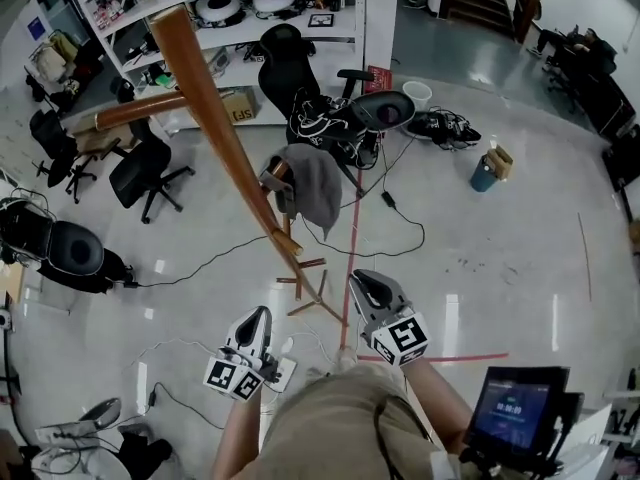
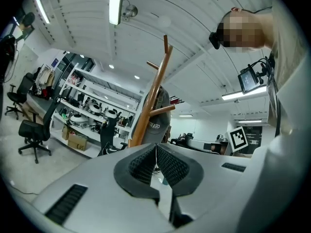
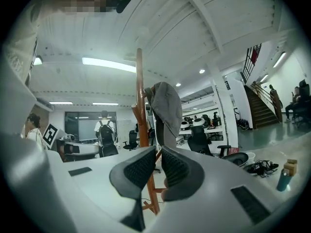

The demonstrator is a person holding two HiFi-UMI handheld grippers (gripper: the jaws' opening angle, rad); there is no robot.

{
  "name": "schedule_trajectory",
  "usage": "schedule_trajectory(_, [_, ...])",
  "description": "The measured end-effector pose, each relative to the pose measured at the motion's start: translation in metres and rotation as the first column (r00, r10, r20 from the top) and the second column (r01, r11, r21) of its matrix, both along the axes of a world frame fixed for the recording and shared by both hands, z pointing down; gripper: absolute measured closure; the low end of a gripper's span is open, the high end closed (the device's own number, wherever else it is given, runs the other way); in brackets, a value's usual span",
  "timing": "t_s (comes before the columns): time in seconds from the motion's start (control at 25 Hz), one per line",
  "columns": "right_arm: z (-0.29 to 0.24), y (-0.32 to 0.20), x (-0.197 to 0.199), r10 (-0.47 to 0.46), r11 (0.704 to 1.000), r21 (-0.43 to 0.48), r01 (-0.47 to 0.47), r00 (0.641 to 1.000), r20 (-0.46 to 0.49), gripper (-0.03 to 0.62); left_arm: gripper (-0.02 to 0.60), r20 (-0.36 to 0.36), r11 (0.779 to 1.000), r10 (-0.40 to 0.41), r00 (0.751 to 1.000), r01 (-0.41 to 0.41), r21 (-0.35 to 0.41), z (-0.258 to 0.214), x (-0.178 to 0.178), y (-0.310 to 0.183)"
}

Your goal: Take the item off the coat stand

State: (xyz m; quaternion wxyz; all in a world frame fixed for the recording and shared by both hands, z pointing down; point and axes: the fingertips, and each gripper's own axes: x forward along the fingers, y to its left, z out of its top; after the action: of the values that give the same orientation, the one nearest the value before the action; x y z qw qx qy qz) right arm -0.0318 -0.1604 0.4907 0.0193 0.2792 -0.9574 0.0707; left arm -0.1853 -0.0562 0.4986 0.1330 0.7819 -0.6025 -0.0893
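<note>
A tall wooden coat stand (image 1: 222,128) rises from its crossed feet on the floor ahead of me. A grey cap (image 1: 313,186) hangs on one of its pegs. In the left gripper view the grey cap (image 2: 158,118) hangs behind the stand's pole (image 2: 152,98). In the right gripper view the grey cap (image 3: 165,106) drapes just right of the pole (image 3: 141,110). My left gripper (image 1: 258,314) (image 2: 155,149) is shut and empty, short of the stand. The right gripper (image 1: 362,281) (image 3: 159,152) is also shut with nothing in it, apart from the cap.
Black office chairs (image 1: 150,168) stand beside white shelves (image 1: 230,8). Cables (image 1: 400,218) trail over the floor, and a blue bin (image 1: 484,175) stands to the right. A tablet (image 1: 515,406) sits at lower right. A person with a backpack (image 3: 105,132) stands far off.
</note>
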Motion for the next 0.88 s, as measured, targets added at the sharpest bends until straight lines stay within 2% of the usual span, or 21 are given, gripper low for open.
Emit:
schedule_trajectory(0.24, [0.01, -0.008, 0.0, -0.043, 0.999, -0.002, 0.043, 0.999, -0.001, 0.568, 0.563, -0.018, 0.999, -0.033, 0.999, 0.033, -0.007, 0.011, 0.008, -0.003])
schedule_trajectory(0.56, [0.015, -0.015, -0.003, -0.053, 0.998, -0.026, 0.053, 0.999, -0.007, 0.567, 0.563, -0.044, 0.999, -0.04, 0.998, 0.042, 0.025, 0.0, 0.001, -0.011])
schedule_trajectory(0.76, [0.014, -0.02, -0.017, -0.047, 0.999, -0.015, 0.047, 0.999, -0.007, 0.568, 0.563, -0.06, 0.999, -0.023, 0.998, 0.024, 0.023, 0.006, -0.012, -0.014])
schedule_trajectory(0.88, [0.009, -0.025, -0.026, -0.022, 1.0, -0.014, 0.022, 1.0, -0.003, 0.566, 0.563, -0.104, 1.0, 0.014, 0.995, -0.013, 0.013, 0.008, -0.022, -0.018])
